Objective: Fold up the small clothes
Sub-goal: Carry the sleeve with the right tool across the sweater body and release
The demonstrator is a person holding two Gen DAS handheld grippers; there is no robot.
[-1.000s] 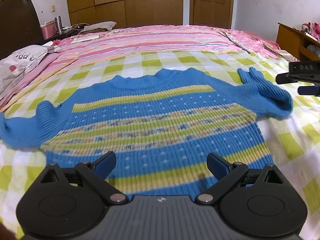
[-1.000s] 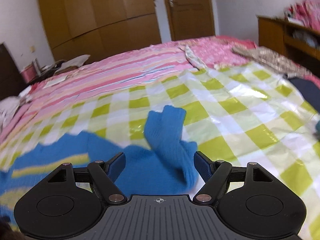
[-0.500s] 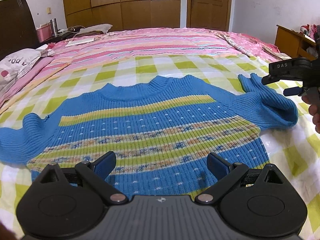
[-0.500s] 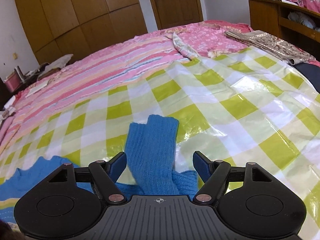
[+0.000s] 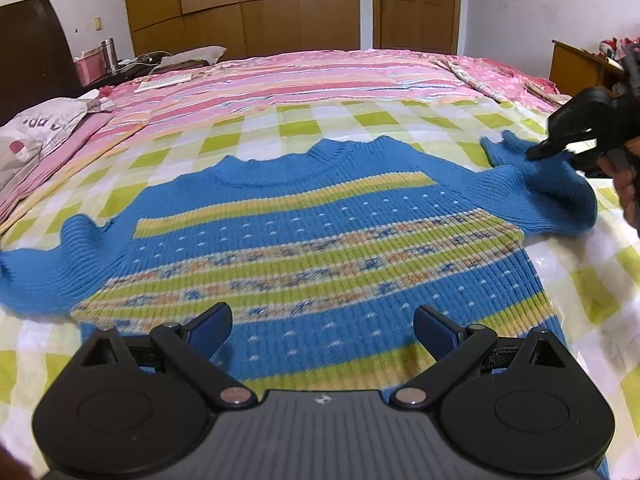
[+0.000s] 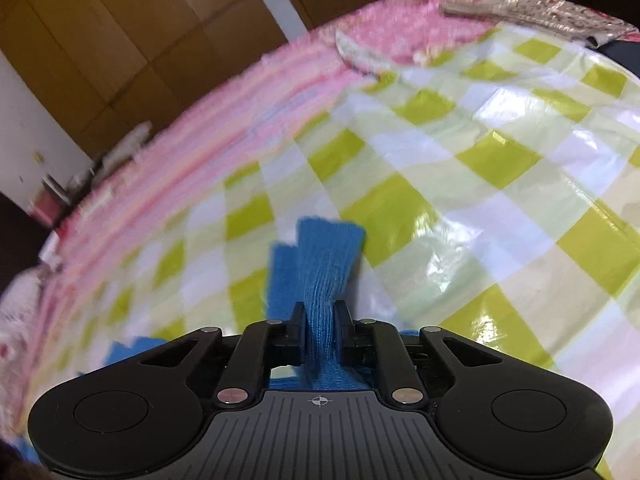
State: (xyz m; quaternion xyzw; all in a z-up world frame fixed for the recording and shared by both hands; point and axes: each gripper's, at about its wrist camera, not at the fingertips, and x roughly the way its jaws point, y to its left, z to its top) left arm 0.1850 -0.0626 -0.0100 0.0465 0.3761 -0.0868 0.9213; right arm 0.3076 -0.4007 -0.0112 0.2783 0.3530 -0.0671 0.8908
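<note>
Now ribbed blue knit sleeve (image 6: 320, 280) bunches between closed jaws.

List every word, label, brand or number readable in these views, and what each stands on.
Pillow at the left of the bed: dark letters, partly folded away, too unclear to read for sure.
Left gripper body: a small emblem, no letters.
Right gripper body: a crosshair mark only.
Nothing else readable.

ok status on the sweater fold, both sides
Right hand-held gripper just closed, pinching sweater sleeve. Left hand-held gripper open above sweater hem. Nothing in the way.
</note>
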